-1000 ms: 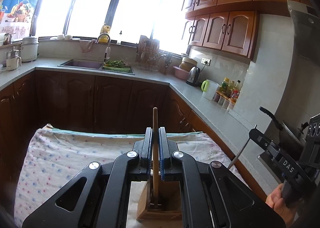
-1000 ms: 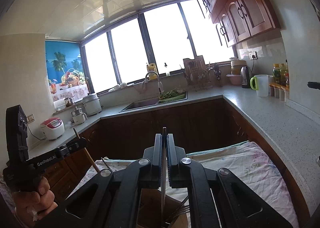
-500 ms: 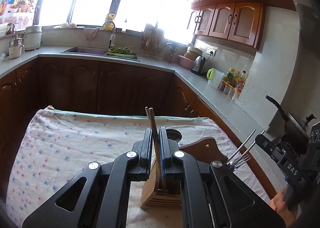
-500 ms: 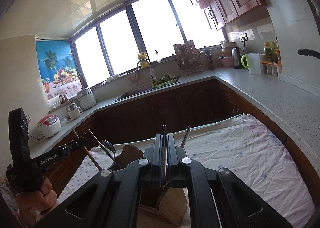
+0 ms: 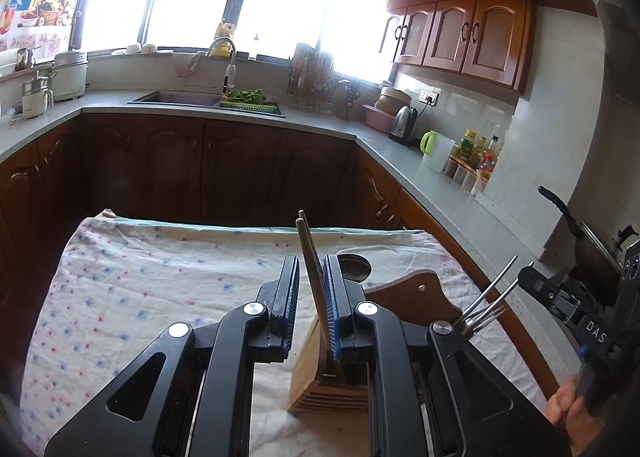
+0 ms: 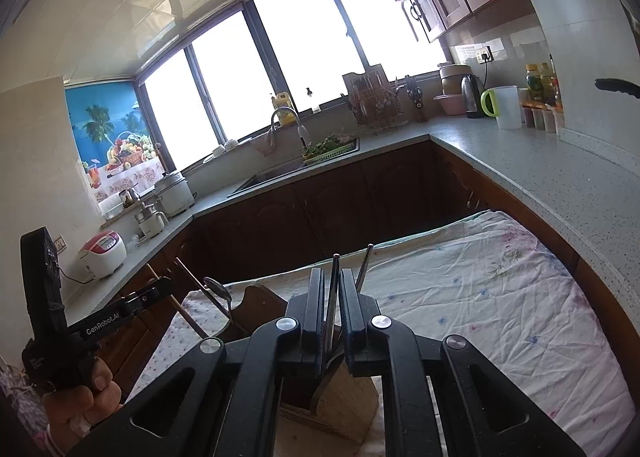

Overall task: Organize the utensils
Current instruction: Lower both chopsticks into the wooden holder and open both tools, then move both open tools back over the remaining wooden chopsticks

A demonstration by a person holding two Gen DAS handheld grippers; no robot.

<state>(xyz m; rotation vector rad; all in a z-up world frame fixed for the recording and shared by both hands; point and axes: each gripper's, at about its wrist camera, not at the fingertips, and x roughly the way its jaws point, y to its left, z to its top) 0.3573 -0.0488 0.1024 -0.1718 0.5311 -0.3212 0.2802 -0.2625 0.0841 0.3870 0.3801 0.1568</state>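
Wooden utensil holder (image 5: 320, 381) is standing on the floral tablecloth (image 5: 132, 285). Left gripper (image 5: 311, 297), jaws just opening and now slightly apart, is bracketing wooden chopsticks (image 5: 310, 257) that are leaning against the right pad while resting in the holder. Right gripper (image 6: 331, 311), jaws likewise just parting, is flanking an upright metal utensil handle (image 6: 333, 297) standing in the holder, pads no longer clamping it.

My left hand-held gripper (image 5: 311, 297) is black plastic, blue ribbed pads, silver screws at the linkage pivots. My right hand-held gripper (image 6: 331, 309) is matching black, dark pads. White "GenRobot.AI" and "DAS" lettering on the bodies. Floral sleeve (image 6: 18, 397) at left wrist.
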